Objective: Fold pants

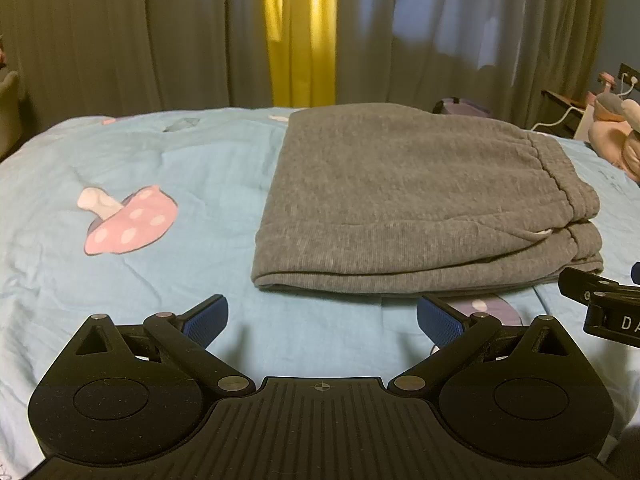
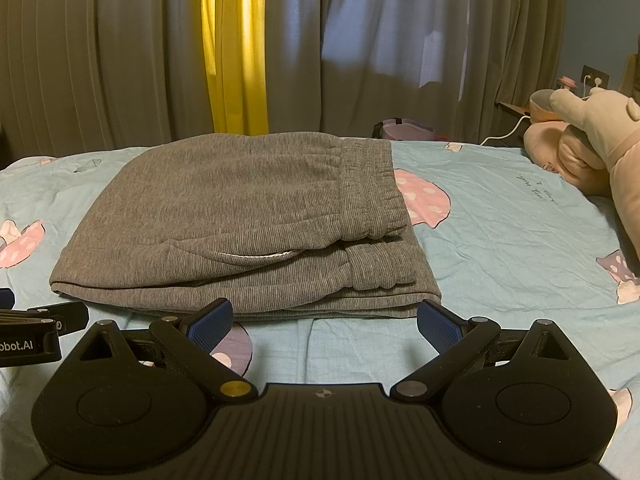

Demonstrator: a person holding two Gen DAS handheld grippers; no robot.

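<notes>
Grey sweatpants [image 2: 240, 216] lie folded in a stack on the blue bedsheet [image 1: 140, 184]. Left gripper [image 1: 322, 320] and right gripper [image 2: 324, 320] both spread, empty, just short of it. Risk: a nudge slides the layers apart.

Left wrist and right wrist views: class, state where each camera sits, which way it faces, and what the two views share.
Left wrist: on the left gripper, low over the bedsheet, facing the curtains; its open fingers show, the right gripper's tip at the right edge.
Right wrist: on the right gripper, facing likewise; open fingers show, the plush toy far right.
Shared: folded grey pants, yellow curtain strip.
</notes>
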